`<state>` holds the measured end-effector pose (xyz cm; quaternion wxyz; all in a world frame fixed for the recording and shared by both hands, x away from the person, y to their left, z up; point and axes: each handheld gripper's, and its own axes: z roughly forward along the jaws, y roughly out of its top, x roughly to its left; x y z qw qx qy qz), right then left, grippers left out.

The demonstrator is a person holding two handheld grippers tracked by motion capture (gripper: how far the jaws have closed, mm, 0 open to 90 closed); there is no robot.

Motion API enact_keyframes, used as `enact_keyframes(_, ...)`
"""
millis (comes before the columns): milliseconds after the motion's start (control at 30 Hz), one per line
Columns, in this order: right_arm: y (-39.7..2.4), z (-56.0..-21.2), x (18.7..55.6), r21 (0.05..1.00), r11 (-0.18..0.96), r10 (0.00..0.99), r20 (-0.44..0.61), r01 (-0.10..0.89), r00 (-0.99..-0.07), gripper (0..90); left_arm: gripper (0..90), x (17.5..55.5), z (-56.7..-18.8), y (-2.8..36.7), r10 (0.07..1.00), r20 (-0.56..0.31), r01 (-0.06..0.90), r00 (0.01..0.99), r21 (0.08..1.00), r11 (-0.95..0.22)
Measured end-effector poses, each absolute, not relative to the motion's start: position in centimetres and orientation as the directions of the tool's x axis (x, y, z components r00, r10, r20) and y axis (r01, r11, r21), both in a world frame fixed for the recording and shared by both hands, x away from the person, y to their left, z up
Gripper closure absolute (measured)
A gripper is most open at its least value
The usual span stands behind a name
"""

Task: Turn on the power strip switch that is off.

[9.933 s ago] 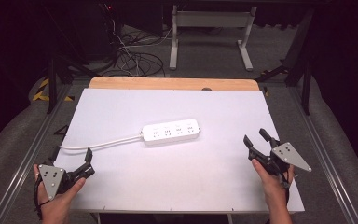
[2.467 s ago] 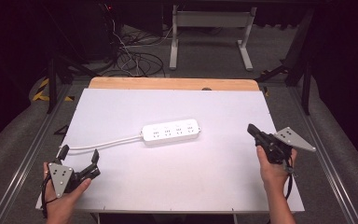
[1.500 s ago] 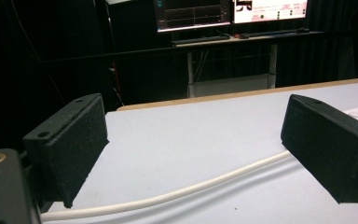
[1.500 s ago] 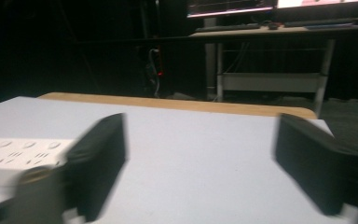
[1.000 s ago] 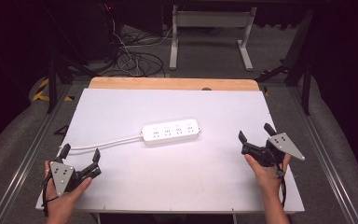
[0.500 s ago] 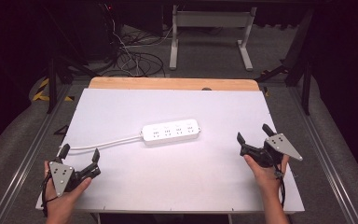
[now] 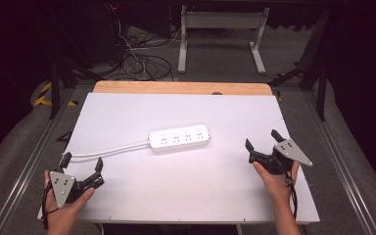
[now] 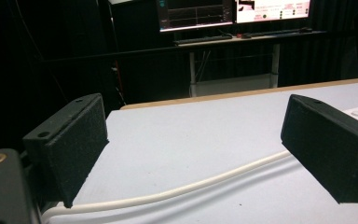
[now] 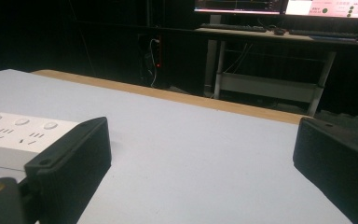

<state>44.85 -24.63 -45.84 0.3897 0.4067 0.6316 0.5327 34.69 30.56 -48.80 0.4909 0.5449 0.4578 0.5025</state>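
The white oblong plastic power strip (image 7: 179,139) lies flat near the middle of the white-topped worktop (image 7: 186,196), a little toward the far edge, with nothing holding it. Its long axis runs nearly parallel to the worktop's far and near edges, the right end tipped slightly toward the far edge. The sockets face up. Its thin white round cord (image 7: 108,151) leaves the left end and curves toward the near-left corner, so the free end points at the right edge.

The left tool (image 7: 82,171) rests by the near-left corner, released, jaws spread wide. In the left gripper view the cord (image 8: 177,190) runs across the gap between the two black pads without either touching it. The right tool (image 7: 263,145) sits toward the right edge, well apart from the strip, jaws also spread and holding nothing. In the right gripper view the strip's end (image 9: 14,135) lies beyond the left pad.

The step in hand looks like the approach to the strip. To do it well, I would bring the right tool in low along the surface toward the free end and turn the jaws so that they close across the narrow width, not along the length. The left tool could pinch the cord close to the strip, or steady the cord end, so that the body does not swivel. The smooth plastic may slip, so seat the pads squarely on the flat sides before closing.
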Motion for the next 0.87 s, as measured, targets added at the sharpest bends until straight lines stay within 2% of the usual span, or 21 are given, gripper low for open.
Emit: enact_keyframes(867,-24.55,-46.02,45.02,0.987,0.111,0.929,-0.061,0.117,-0.365,6.1,7.7,34.76,-48.84,30.64,0.992,0.099,0.01,0.076,0.995,-0.1)
